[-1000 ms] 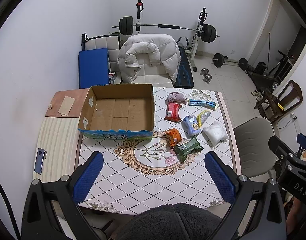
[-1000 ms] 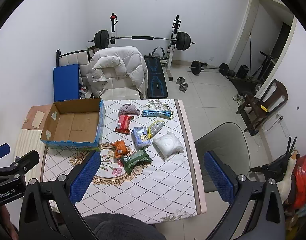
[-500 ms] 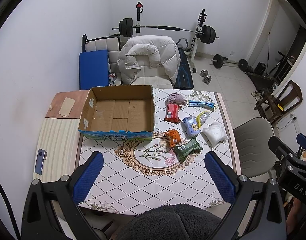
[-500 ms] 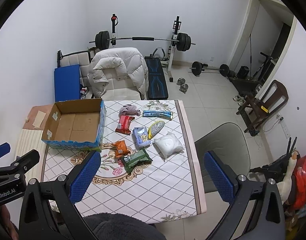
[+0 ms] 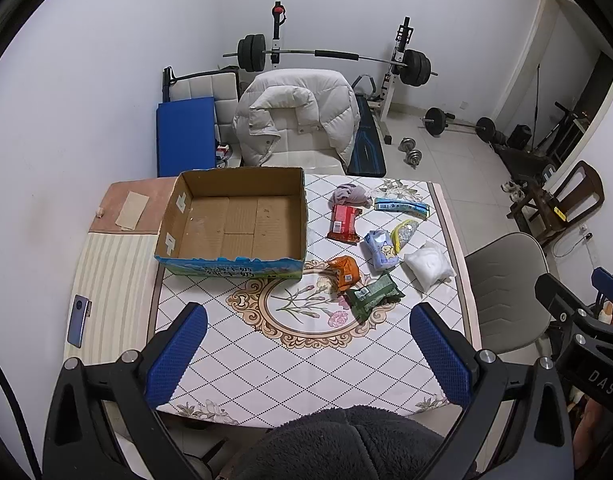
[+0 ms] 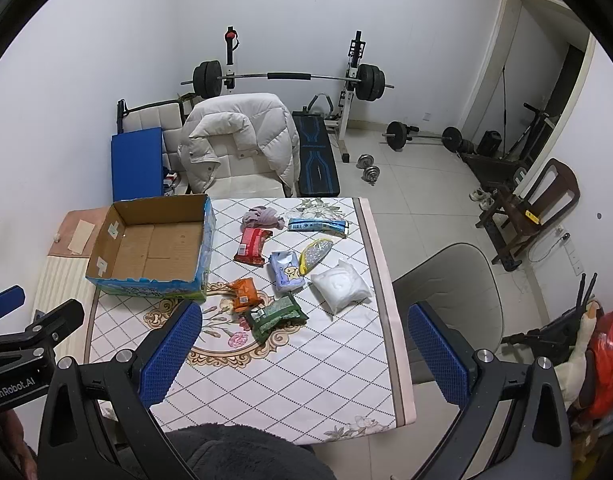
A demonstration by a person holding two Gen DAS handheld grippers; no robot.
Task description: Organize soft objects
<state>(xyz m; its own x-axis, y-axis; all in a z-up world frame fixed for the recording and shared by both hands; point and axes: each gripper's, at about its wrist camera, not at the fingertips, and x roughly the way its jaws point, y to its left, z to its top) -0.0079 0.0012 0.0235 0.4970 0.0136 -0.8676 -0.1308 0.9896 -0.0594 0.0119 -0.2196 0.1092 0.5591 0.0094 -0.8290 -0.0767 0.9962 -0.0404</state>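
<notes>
Nothing is sorted yet: the cardboard box [image 5: 234, 220] sits empty on the table [image 5: 298, 364], while 8 soft items, from the purple cloth [image 5: 348, 194] to the green packet [image 5: 372, 294], lie loose just right of it. The left gripper [image 5: 306, 354] and right gripper [image 6: 302, 354] hover high, jaws spread wide, holding nothing. Compared with 1 second earlier, both views barely shift.

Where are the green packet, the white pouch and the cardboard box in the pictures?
green packet [image 6: 275, 315]: right wrist view, the middle of its top face.
white pouch [image 6: 340, 285]: right wrist view, the middle of its puffy top.
cardboard box [image 5: 238, 226]: left wrist view, the bare floor inside it.
</notes>
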